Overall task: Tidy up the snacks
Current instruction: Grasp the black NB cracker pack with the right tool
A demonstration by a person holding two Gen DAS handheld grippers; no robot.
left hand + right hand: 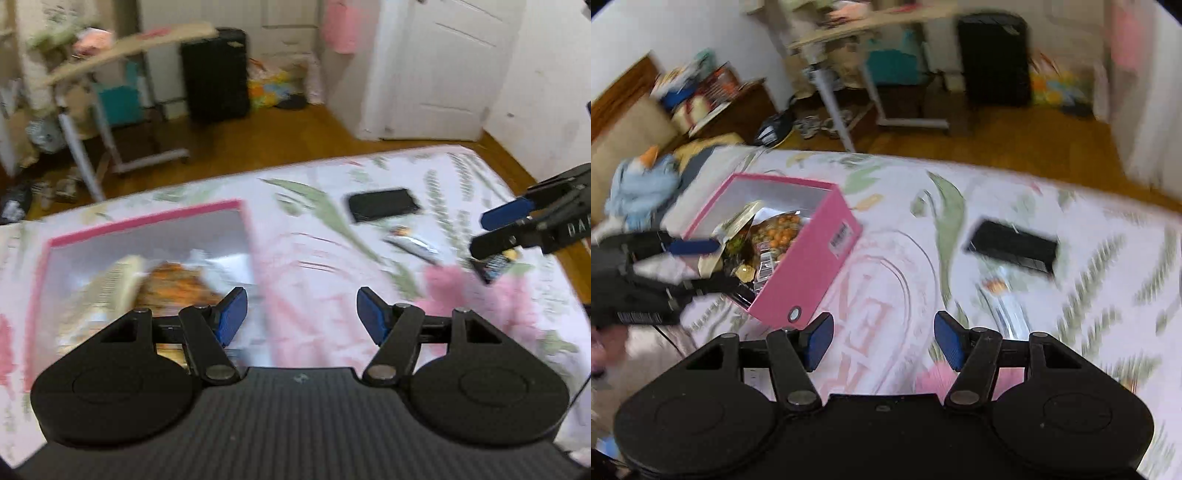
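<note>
We note the pink box (pixel 809 254) left of centre in the right wrist view, open-topped on the floral bedspread (pixel 1089 280), already holding several snack packets (pixel 775 229) (orange-printed wrappers, details smeared by blur). Loose snacks are still outside it: a silvery wrapper (pixel 1008 306) lies right of centre, just below a flat black packet (pixel 1012 245), and in the left wrist view a dark wrapper (pixel 493 267) shows at the right edge, right under the right gripper's tips. The left gripper (pixel 299 315) has its blue pads wide apart with nothing between them, hovering by the box's near right corner; in the right wrist view it sits at the left edge, over the box rim. The right gripper (pixel 884 341) is likewise spread wide and empty, with the silvery wrapper just beyond its right finger and the box off to its left. We judge the main risks as follows: both views are streaked, so the tools seem to be in quick motion, and a fast approach could skid a thin wrapper across the soft cloth instead of pinching it; the bedding gives way, so a downward press may catch fabric along with the packet; and the left tool, so near the rim, could knock the light box askew.
</note>
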